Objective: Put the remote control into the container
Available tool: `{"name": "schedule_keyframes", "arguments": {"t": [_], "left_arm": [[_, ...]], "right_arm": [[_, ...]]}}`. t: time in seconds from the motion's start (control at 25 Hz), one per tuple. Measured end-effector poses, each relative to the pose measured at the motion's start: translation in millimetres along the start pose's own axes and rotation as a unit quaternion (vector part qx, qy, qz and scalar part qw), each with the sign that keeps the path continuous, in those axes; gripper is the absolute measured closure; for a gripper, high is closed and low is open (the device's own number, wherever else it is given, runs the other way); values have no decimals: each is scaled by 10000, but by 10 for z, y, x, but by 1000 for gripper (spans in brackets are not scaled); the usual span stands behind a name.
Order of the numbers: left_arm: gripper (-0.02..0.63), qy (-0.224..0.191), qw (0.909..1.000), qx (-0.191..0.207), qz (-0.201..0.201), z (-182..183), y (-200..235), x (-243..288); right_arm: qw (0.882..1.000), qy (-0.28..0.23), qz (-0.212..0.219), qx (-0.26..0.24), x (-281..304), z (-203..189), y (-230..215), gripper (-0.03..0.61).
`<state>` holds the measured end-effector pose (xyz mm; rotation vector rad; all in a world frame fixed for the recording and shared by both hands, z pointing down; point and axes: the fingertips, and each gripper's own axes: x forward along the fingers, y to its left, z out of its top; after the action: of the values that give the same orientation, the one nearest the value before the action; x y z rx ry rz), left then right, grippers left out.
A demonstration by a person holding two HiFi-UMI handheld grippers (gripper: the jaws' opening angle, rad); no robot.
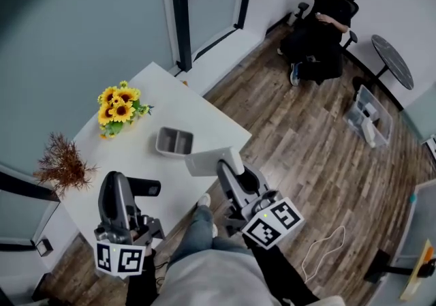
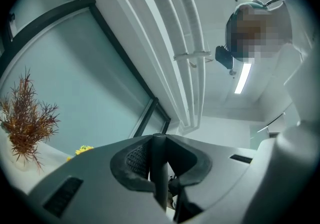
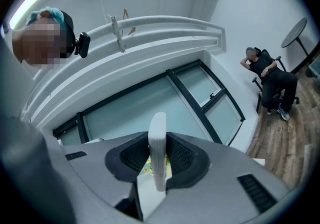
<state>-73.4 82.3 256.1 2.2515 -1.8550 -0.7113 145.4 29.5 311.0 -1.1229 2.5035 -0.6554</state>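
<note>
1. Here, at the left edge of the head view, a dried brown plant (image 1: 63, 161) stands on the white desk (image 1: 170, 100). A bunch of sunflowers (image 1: 119, 108) sits higher in the frame.
2. Your left tool (image 1: 122, 185) is at lower left, over the near part of the desk. Its jaws are clamped on a black remote control (image 1: 144, 187), which sticks out toward the right. The left gripper view shows it edge-on between the pads.
3. The grey container (image 1: 159, 141) rests open side up in the middle of the desk, split into two compartments.
4. Your right tool (image 1: 228, 161) is at lower centre, by the desk's right edge. Its jaws are pressed on a white remote control (image 1: 203, 162), which lies flat just beside the container's lower right corner and outside it. You cannot tell whether they touch.
5. At upper right, a person (image 1: 325, 22) sits in a dark chair on the wooden floor (image 1: 306, 155).
</note>
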Motion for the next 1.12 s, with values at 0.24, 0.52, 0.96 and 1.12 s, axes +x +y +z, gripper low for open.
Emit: {"name": "schedule_keyframes", "arguments": {"t": [0.24, 0.52, 0.96, 1.12], "left_arm": [[545, 45, 10000, -15, 21, -71, 159, 305], [545, 131, 9999, -90, 50, -189, 296, 586], [545, 236, 9995, -98, 186, -304, 524, 821], [545, 284, 9992, -114, 255, -333, 608, 850]], "right_arm": [[9999, 122, -46, 12, 329, -40, -211, 486], [9996, 284, -67, 42, 674, -127, -413, 486], [9980, 596, -146, 151, 993, -347, -655, 486], [9969, 731, -237, 170, 1043, -457, -744, 486]]}}
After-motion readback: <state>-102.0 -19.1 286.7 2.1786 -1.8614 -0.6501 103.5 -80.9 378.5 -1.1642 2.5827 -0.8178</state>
